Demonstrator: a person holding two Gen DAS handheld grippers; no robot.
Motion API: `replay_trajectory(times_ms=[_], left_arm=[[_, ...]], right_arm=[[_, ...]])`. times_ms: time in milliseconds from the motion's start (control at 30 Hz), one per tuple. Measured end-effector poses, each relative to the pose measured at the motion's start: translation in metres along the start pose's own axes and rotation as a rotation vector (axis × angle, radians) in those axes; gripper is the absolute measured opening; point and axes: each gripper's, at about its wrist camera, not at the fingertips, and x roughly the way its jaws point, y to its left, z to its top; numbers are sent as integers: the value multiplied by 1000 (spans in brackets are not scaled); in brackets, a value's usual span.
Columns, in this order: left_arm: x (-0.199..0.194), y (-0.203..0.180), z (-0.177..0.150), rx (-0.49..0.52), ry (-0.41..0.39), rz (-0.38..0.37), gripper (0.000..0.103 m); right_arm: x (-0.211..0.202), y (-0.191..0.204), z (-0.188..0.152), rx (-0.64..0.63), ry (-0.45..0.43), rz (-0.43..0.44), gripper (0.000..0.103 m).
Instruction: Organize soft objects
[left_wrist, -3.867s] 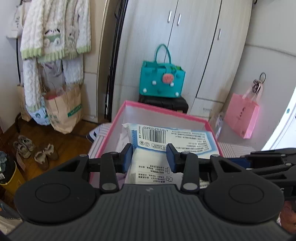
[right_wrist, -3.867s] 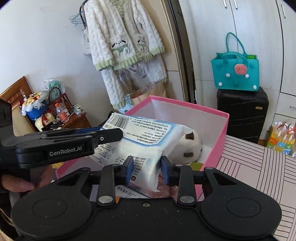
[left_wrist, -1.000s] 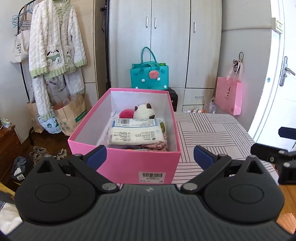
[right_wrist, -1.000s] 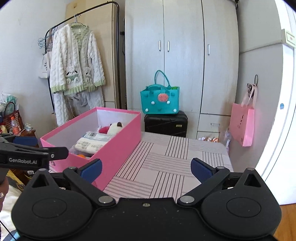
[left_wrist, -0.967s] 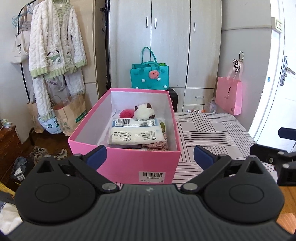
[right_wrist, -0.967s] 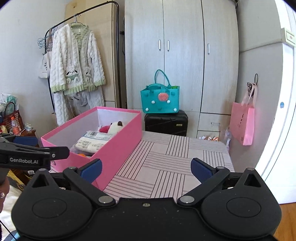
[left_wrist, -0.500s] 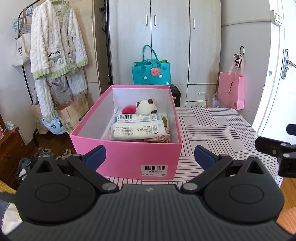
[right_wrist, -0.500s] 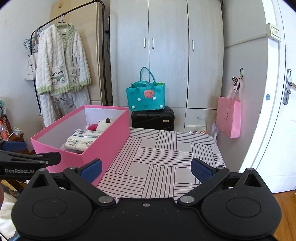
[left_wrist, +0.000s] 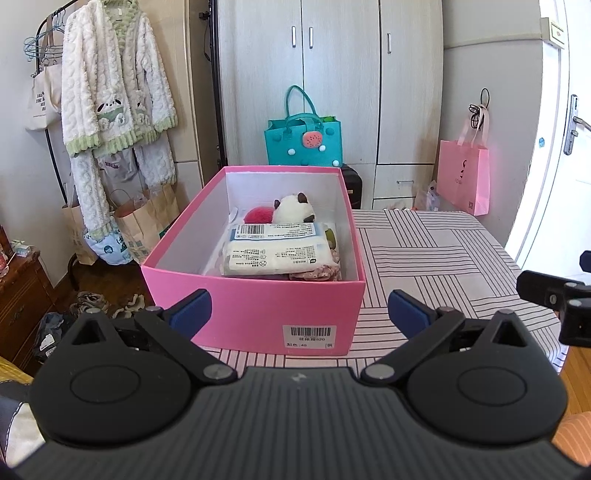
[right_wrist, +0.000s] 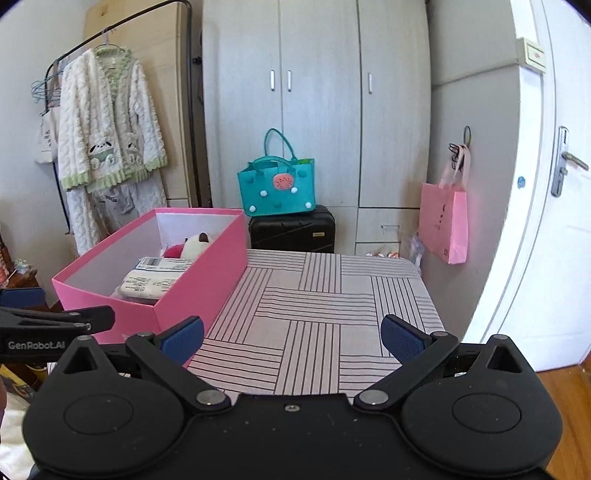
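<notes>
Left wrist view: our left tool (left_wrist: 299, 312) is spread wide and empty, its blue pads (left_wrist: 192, 308) flanking the near wall of the pink box (left_wrist: 255, 314). The box sits straight ahead of the tool on the striped bench (left_wrist: 424, 254). Inside it, a white wipes pack (left_wrist: 277, 247) lies on top of a floral cloth (left_wrist: 317, 273). Beyond the pack, at the far end, a panda plush (left_wrist: 293, 212) sits beside a red plush (left_wrist: 258, 215). The right tool's tip (left_wrist: 554, 295) shows at the right edge.

Right wrist view: our right tool (right_wrist: 291, 339) is also spread wide, holding nothing, over bare bench (right_wrist: 332, 295). The box (right_wrist: 192, 284) is ahead and to the left of this tool; the pack (right_wrist: 151, 282) and panda (right_wrist: 195, 245) show inside. The left tool's finger (right_wrist: 55, 319) reaches in from the left edge, near the box's near corner. Far ahead, a teal bag (right_wrist: 277, 188) rests on a black suitcase (right_wrist: 291, 229).
</notes>
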Motion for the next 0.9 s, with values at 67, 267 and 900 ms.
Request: replay_trajectory(times_ms=[67, 267, 900], left_arm=[[0, 0, 0, 0, 0, -3, 103], [4, 1, -3, -1, -3, 5, 103], [5, -4, -8, 42, -36, 35, 103]], right_arm=[[2, -2, -1, 4, -1, -14, 103], [-1, -2, -3, -9, -34, -38, 103], [3, 2, -8, -36, -68, -57, 103]])
